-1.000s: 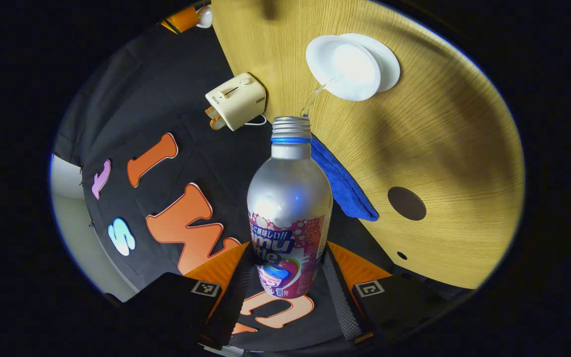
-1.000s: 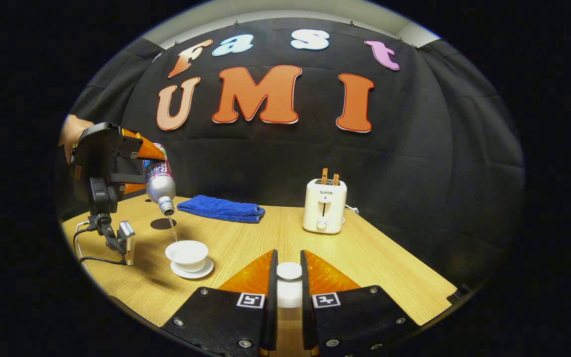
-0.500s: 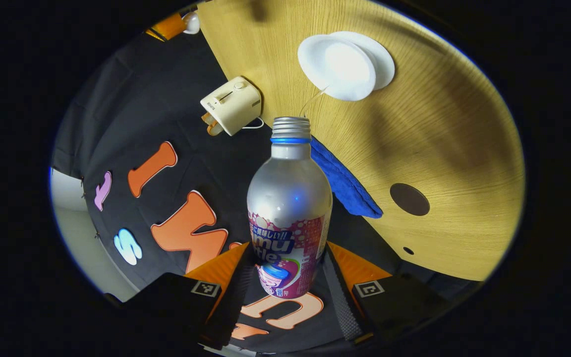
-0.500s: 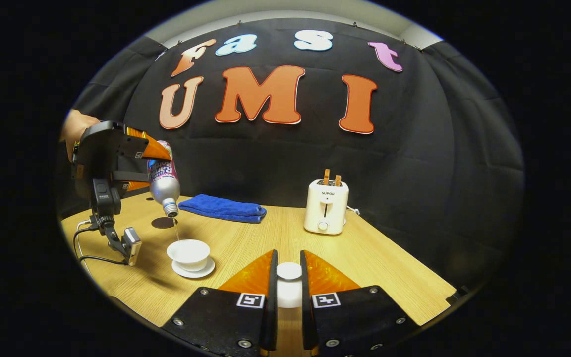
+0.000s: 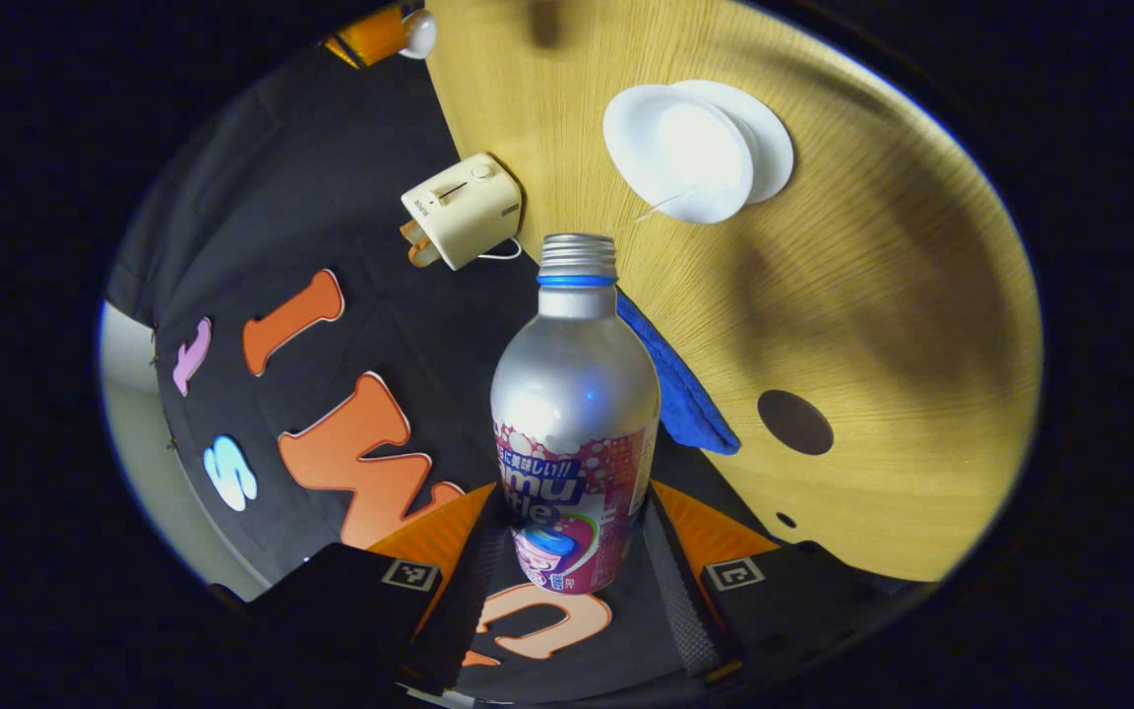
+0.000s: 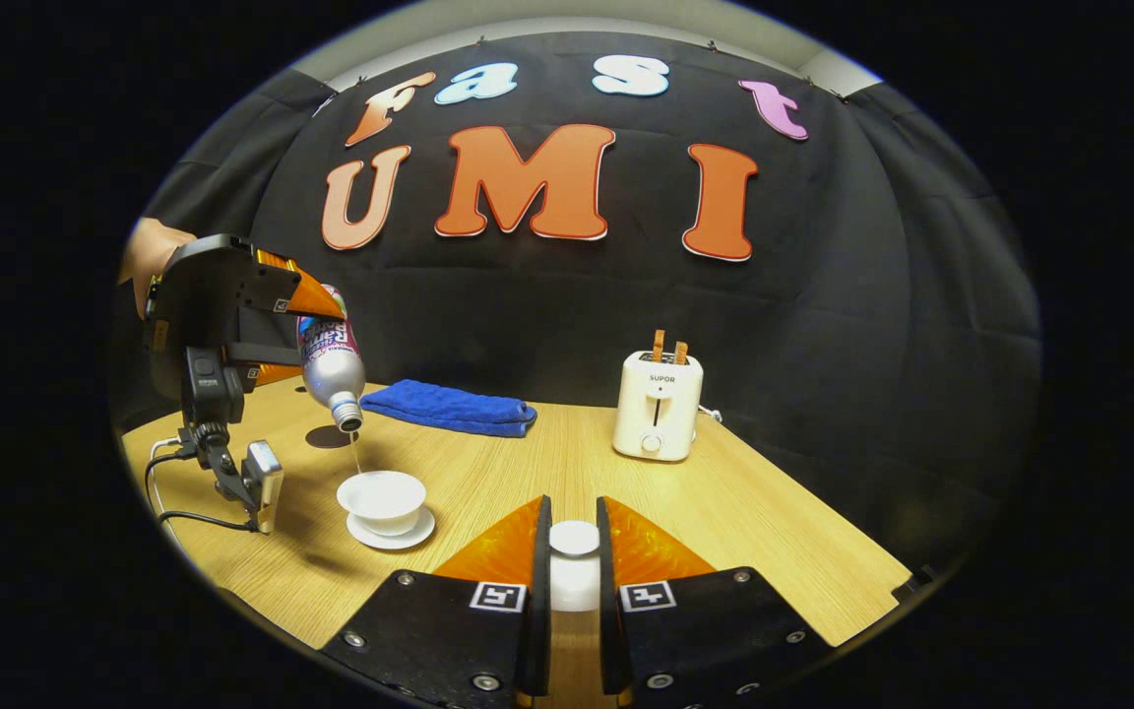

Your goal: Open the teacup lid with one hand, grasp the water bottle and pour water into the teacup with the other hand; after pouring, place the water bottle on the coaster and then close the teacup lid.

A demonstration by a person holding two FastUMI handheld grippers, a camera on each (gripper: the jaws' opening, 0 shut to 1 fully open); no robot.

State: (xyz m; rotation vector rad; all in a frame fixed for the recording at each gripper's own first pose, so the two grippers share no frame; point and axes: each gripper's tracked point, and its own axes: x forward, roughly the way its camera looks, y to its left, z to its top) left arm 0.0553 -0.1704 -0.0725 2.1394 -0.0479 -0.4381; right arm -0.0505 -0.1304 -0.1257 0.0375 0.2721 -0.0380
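I have the water bottle [image 6: 332,359] tipped over the open teacup [image 6: 382,494] while my other tool holds the lid [image 6: 575,538] aside.

My left gripper [image 5: 569,551] is clamped on the bottle's labelled lower body, and in the right gripper view the bottle's uncapped mouth points down above the cup with a thin stream of water [image 6: 355,454] running to the near rim. The white teacup stands on its saucer [image 6: 391,533] on the wooden table [image 6: 744,512]; its inside looks bright white in the left gripper view, and I cannot tell how full it is. My right gripper [image 6: 573,571] is narrowed onto the white lid, whose lower part is hidden between the fingers. The dark round coaster [image 5: 795,421] lies bare, partly hidden behind the bottle neck in the right gripper view. A blue towel [image 6: 453,408] and a toaster [image 6: 657,405] sit farther back.
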